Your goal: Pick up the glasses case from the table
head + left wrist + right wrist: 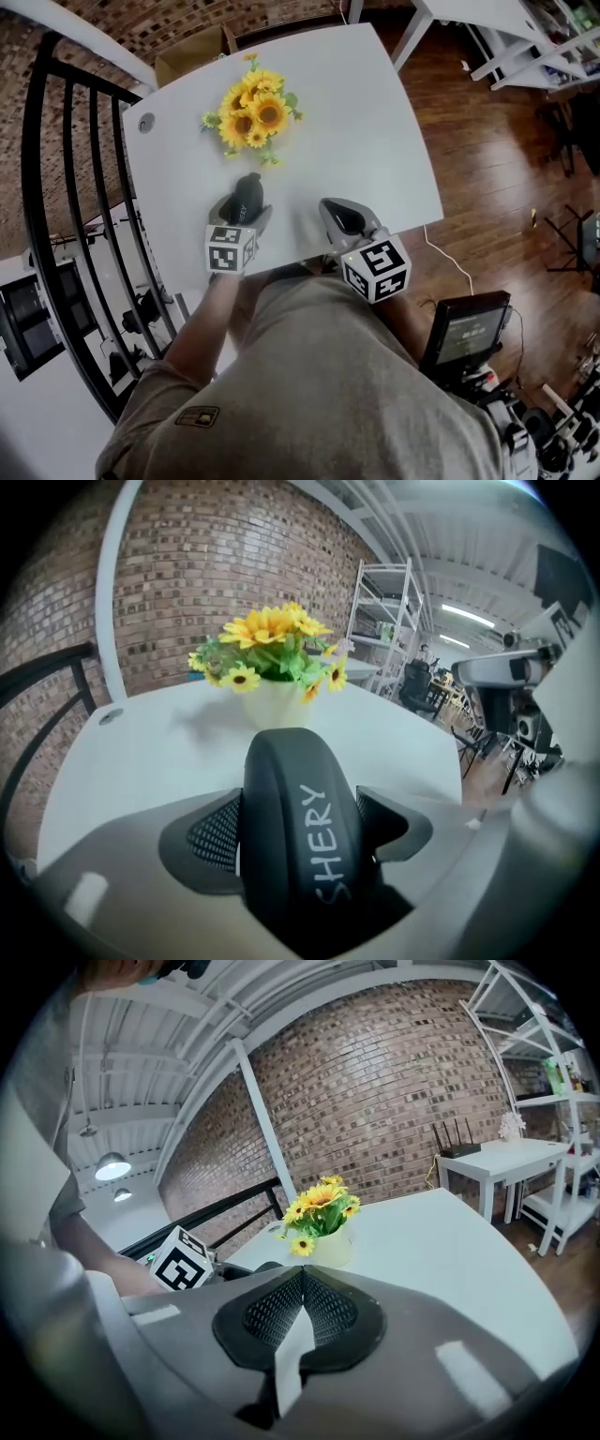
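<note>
the white table (361, 122) carries a bunch of yellow sunflowers (251, 111) in a pale pot (272, 707), set toward its far side. a small round grey cap (146, 123) sits in the tabletop near the far left corner, apart from the flowers.

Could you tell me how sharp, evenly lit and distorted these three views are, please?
Head view: sharp, with soft, even light. Left gripper view: fisheye bending, dark corners, the case soft at its near end. Right gripper view: the same bending, with a bright lamp at the left.
</note>
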The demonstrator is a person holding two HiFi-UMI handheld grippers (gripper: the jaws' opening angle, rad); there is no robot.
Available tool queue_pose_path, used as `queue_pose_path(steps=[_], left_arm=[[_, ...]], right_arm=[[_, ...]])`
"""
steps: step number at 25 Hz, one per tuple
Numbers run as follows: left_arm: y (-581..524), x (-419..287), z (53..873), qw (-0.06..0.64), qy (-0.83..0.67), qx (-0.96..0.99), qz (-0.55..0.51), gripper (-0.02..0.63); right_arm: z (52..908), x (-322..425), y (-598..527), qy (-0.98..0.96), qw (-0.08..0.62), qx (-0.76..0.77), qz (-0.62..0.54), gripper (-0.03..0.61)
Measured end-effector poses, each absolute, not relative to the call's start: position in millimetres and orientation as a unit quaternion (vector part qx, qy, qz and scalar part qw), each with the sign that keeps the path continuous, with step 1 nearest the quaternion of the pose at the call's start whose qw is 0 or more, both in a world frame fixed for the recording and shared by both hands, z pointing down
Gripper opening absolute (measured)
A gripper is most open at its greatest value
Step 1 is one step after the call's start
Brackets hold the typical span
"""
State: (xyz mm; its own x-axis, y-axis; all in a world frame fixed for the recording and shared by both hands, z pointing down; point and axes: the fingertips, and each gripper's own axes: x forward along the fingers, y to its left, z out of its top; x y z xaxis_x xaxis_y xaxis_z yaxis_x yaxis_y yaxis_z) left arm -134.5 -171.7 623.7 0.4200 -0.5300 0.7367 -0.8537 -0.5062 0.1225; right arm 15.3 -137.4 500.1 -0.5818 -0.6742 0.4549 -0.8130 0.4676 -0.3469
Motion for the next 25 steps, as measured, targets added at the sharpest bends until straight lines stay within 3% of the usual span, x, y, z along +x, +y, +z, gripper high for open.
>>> queue_pose_path(steps=[15, 25], left_arm=[[-179, -150, 472, 0.244, -0.478, 0.841, 0.058, 0.376], [-171, -144, 418, 0.235, -0.462, 0.854, -0.047, 0.376]], right_arm=[[455, -9, -165, -0.874, 0.081, 0.427, 0.218, 0.008], [427, -11, -177, -0.882, 0.051, 0.421, 0.206, 0.008]])
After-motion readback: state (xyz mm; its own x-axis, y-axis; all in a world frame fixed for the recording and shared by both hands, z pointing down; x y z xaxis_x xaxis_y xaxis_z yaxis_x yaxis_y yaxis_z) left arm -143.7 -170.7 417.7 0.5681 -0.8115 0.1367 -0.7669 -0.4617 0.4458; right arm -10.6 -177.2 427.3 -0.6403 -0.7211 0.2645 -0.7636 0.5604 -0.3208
